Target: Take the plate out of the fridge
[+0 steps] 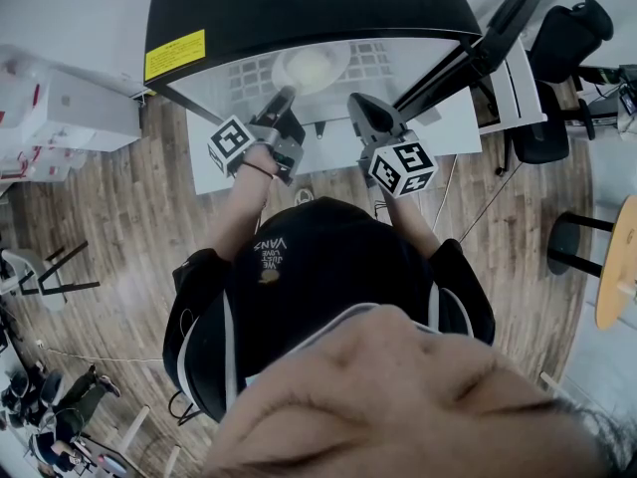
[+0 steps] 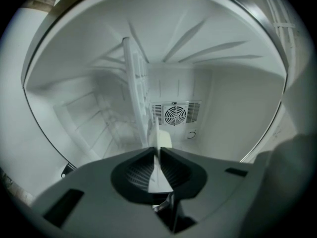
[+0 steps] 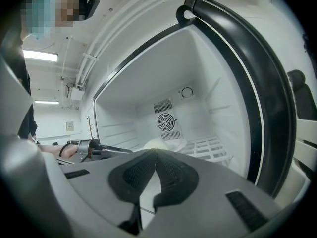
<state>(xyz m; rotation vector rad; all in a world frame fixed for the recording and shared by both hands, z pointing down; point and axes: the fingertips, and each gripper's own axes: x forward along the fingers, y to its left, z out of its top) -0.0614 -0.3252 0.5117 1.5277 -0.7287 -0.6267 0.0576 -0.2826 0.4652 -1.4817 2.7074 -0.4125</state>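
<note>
Left hand-held gripper point(image 2: 158, 158) is clamped on the near rim of the plate point(image 1: 311, 68), which lies on the fridge point(image 1: 299, 8) shelf point(image 1: 383, 63), upper centre of the head view. Right hand-held gripper point(image 3: 155, 153) is closed and empty. The plate is probably rigid, smooth and breakable, so a level rim grip is advised.

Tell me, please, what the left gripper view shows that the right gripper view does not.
Only the left gripper view: the left tongs closed on the plate, seen edge-on. Only the right gripper view: the right tongs shut and empty, the left tongs from the side at the plate, the fridge's black edge, ceiling lights. Both: the fridge's white inside, the fan on its back wall, the wire shelf.
</note>
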